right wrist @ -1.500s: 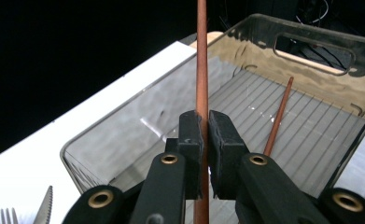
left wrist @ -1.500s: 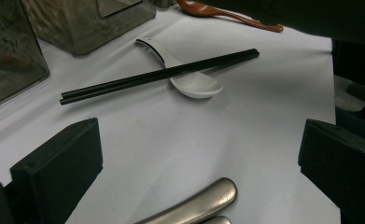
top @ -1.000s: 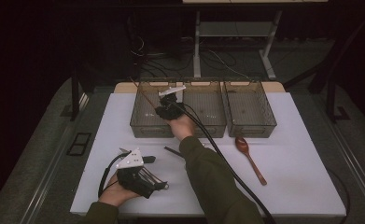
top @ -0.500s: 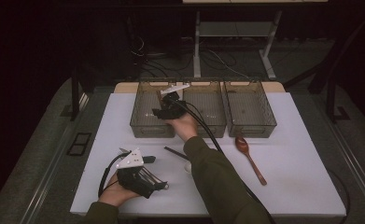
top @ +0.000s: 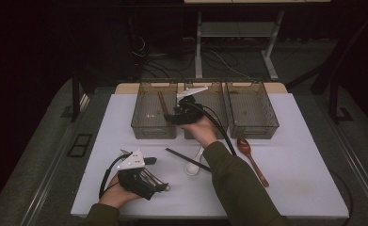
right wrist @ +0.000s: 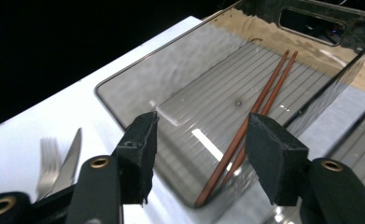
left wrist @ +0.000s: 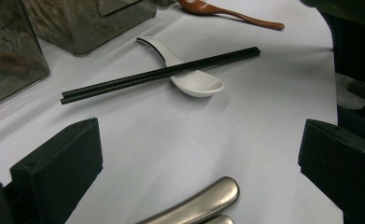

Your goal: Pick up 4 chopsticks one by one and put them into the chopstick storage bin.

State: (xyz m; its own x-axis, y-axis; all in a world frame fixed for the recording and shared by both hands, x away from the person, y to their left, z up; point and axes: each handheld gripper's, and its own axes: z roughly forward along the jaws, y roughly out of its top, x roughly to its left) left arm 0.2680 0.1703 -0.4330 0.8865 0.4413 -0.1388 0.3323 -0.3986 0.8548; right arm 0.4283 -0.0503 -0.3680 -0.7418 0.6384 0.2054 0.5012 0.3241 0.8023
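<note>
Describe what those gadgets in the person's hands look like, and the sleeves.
Each hand-held gripper is black with two blocky black jaws. The left hand-held gripper and the right hand-held gripper each carry a pale three-cornered plate and trail a black cable. The sleeves are dark olive green.

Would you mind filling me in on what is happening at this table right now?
A person is sorting cutlery into clear bins with two handheld grippers. The right gripper is over the left bin, its jaws just opened, and the brown chopsticks lie loose inside. The left gripper rests open near the table's front edge. Black chopsticks, a white spoon and a brown spoon wait on the table.
</note>
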